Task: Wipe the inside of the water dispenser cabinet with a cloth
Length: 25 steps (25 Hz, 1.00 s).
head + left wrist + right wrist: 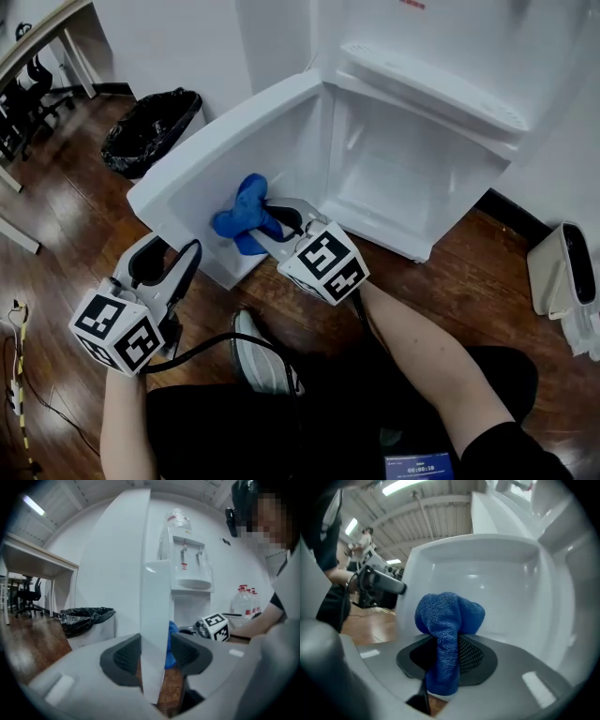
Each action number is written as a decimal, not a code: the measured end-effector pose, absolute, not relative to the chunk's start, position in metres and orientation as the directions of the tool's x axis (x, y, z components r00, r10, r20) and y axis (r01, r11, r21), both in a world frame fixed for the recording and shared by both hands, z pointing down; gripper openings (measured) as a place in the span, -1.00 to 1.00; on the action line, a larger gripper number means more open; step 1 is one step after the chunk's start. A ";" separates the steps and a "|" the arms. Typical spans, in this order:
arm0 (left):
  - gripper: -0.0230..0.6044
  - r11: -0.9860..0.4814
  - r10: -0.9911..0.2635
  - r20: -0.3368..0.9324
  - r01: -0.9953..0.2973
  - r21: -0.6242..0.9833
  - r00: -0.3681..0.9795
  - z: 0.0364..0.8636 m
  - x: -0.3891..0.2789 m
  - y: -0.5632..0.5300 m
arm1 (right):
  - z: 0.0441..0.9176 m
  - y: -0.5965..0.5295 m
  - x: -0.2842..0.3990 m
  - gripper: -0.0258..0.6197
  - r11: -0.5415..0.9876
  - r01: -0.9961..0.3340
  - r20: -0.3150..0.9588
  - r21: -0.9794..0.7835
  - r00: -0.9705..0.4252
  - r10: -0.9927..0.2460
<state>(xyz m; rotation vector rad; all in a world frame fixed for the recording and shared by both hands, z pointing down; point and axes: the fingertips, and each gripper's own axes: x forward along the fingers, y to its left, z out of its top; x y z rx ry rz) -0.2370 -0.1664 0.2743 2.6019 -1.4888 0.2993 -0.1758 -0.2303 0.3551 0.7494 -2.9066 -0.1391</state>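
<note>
Landmark for all positions: the cabinet door, swung wide open.

Right gripper: jaws pinching the blue cloth. The cloth stands up as one folded wad between the pads, long axis along the jaws, and its rounded end sticks out past the tips. In the right gripper view that end faces the door's recessed inner panel. It is close to the panel; contact cannot be confirmed.

Left gripper: jaws clamped on the door's free edge, one pad on each face (this reads as a bracing hold, not a wiping one). The cloth shows just beyond the door from its side.

Key relation: the cabinet cavity opens on the door's hinge side, away from the wad's present heading. The right gripper is the nearer one and the only one carrying cloth. Judgement: the door panel is within reach now, but the cavity needs a swing toward the hinge.

Surface: smooth white moulded plastic with raised rims and corners likely to catch the wad.

Room: wooden floor under the door, and a black bin bag beyond the door's outer face.
</note>
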 end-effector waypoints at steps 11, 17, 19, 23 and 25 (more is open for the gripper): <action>-0.32 -0.533 -0.818 0.240 -0.846 0.026 0.523 0.275 -0.232 -0.162 | 0.353 -0.308 -0.025 -0.58 0.223 -0.952 0.100 0.210 -0.206 -0.973; -0.33 -0.532 -0.818 0.233 -0.846 0.037 0.525 0.274 -0.231 -0.163 | 0.372 -0.291 -0.107 -0.57 0.579 -0.814 0.124 0.045 -0.570 -0.812; -0.33 -0.530 -0.820 0.233 -0.847 0.036 0.523 0.274 -0.232 -0.164 | 0.373 -0.273 -0.128 -0.57 0.628 -0.778 0.109 0.028 -0.622 -0.776; -0.33 -0.526 -0.823 0.232 -0.850 0.039 0.519 0.274 -0.233 -0.165 | 0.367 -0.219 -0.183 -0.57 0.784 -0.621 0.052 0.015 -0.782 -0.621; -0.33 -0.524 -0.824 0.230 -0.851 0.041 0.518 0.274 -0.234 -0.165 | 0.363 -0.193 -0.208 -0.57 0.855 -0.518 0.023 -0.018 -0.855 -0.518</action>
